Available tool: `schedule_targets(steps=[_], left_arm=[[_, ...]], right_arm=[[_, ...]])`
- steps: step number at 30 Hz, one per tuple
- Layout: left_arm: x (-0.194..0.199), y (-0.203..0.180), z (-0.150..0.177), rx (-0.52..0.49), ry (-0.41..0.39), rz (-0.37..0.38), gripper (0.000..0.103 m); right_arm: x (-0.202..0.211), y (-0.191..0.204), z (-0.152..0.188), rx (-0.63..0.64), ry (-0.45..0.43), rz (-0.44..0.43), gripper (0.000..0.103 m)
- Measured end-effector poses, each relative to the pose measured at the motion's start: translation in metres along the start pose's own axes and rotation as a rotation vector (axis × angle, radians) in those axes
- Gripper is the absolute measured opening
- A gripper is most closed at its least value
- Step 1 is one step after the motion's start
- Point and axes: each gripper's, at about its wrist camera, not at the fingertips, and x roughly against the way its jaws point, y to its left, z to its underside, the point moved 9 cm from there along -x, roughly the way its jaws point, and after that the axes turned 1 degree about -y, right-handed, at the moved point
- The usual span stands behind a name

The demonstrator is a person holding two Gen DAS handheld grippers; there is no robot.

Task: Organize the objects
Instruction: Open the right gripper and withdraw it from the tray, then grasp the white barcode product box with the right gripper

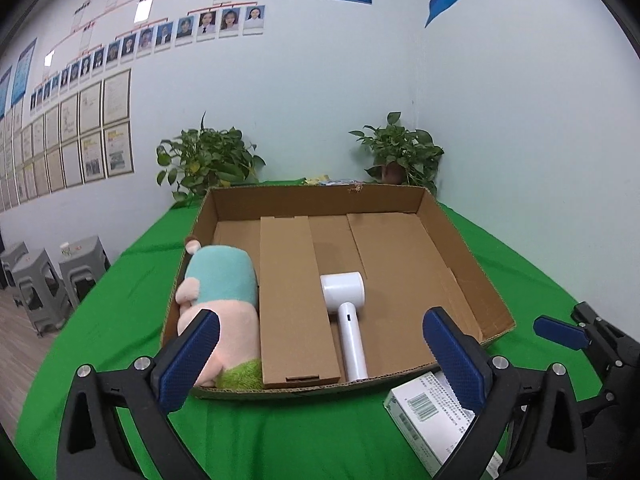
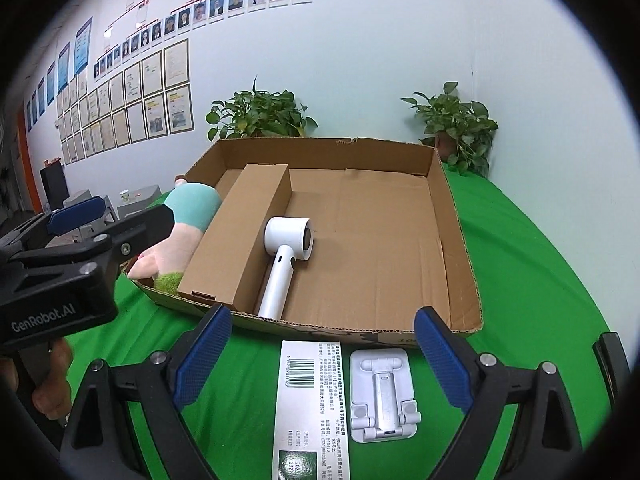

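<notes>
A shallow cardboard tray [image 1: 472, 264] [image 2: 460, 224] sits on the green table. Inside it lie a plush toy [image 1: 224, 300] [image 2: 180, 224] at the left, a long brown carton [image 1: 292, 300] [image 2: 244, 232] and a white hair dryer [image 1: 346, 308] [image 2: 286, 256]. In front of the tray on the cloth lie a white barcoded box [image 1: 428, 416] [image 2: 312, 408] and a white folded phone stand [image 2: 382, 396]. My left gripper [image 1: 320, 356] is open and empty at the tray's near edge. My right gripper [image 2: 324, 364] is open and empty above the box and stand.
Two potted plants [image 1: 208, 160] [image 1: 404, 152] stand behind the tray near the wall corner. Grey stools [image 1: 44, 276] stand on the floor at the left. The left gripper's body [image 2: 72, 256] shows at the left of the right wrist view.
</notes>
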Motion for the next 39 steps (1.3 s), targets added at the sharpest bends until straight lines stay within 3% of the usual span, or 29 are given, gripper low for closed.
schedule_targets(steps=[8, 19, 25, 27, 34, 39], left_arm=[[-0.008, 0.005, 0.008, -0.012, 0.024, -0.043, 0.103], [-0.013, 0.008, 0.012, -0.004, 0.042, -0.029, 0.102], [-0.015, 0.011, 0.02, -0.016, 0.072, -0.011, 0.102], [-0.018, 0.011, 0.029, -0.003, 0.106, 0.023, 0.102], [-0.03, -0.006, 0.077, 0.017, 0.242, 0.167, 0.102], [-0.037, -0.024, 0.112, 0.025, 0.327, 0.249, 0.102]], right_arm=[[-0.004, -0.003, 0.002, 0.0, 0.001, 0.006, 0.093], [-0.001, -0.005, 0.0, 0.001, -0.025, 0.009, 0.093], [0.005, -0.007, 0.006, -0.014, -0.031, -0.088, 0.093], [0.005, -0.012, 0.017, -0.009, -0.006, -0.107, 0.093], [-0.002, -0.016, 0.103, -0.006, 0.213, -0.148, 0.093], [-0.004, -0.003, 0.127, 0.04, 0.272, -0.137, 0.093]])
